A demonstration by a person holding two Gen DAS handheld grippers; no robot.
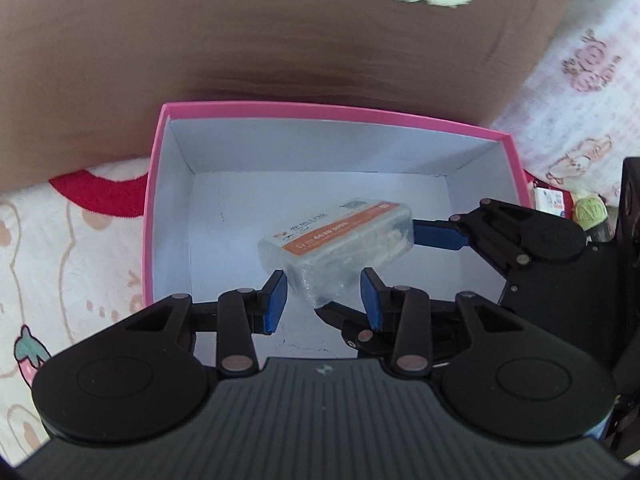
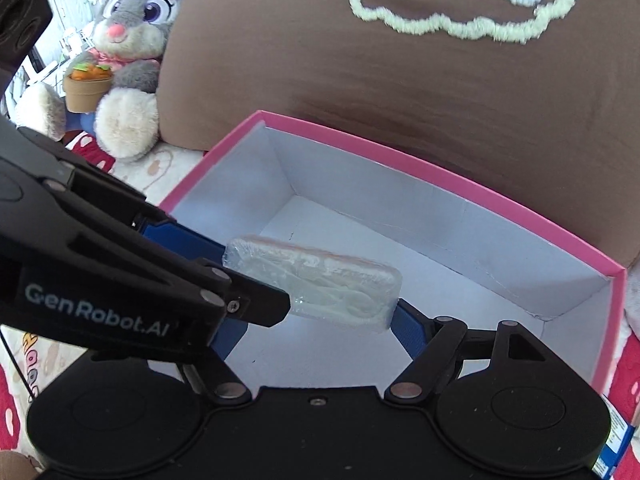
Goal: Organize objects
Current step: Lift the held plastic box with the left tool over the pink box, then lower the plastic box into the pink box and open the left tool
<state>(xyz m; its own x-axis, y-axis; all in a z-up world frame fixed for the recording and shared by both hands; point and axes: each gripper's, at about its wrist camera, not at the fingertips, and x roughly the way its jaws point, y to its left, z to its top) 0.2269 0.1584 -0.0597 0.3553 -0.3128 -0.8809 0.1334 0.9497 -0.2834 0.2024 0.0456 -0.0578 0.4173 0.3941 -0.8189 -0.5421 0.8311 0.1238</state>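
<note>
A clear plastic case (image 1: 340,240) with an orange label hangs over the white inside of an open pink box (image 1: 320,109). My left gripper (image 1: 323,292) is shut on the case's near end, a blue pad on each side. My right gripper (image 1: 368,272) comes in from the right, one blue pad against the case's far end and the other finger under it. In the right wrist view the case (image 2: 320,280) spans my right gripper (image 2: 316,322) lengthwise above the pink box (image 2: 440,176). The left gripper (image 2: 252,276) crosses in front and hides my right gripper's left pad.
A brown cushion (image 2: 400,100) with a stitched cloud stands right behind the box. A plush rabbit (image 2: 132,20) holding a carrot pot (image 2: 86,84) sits at the back left. The box rests on a cartoon-print blanket (image 1: 60,240). A small packet (image 1: 550,200) and green yarn (image 1: 590,212) lie beside it.
</note>
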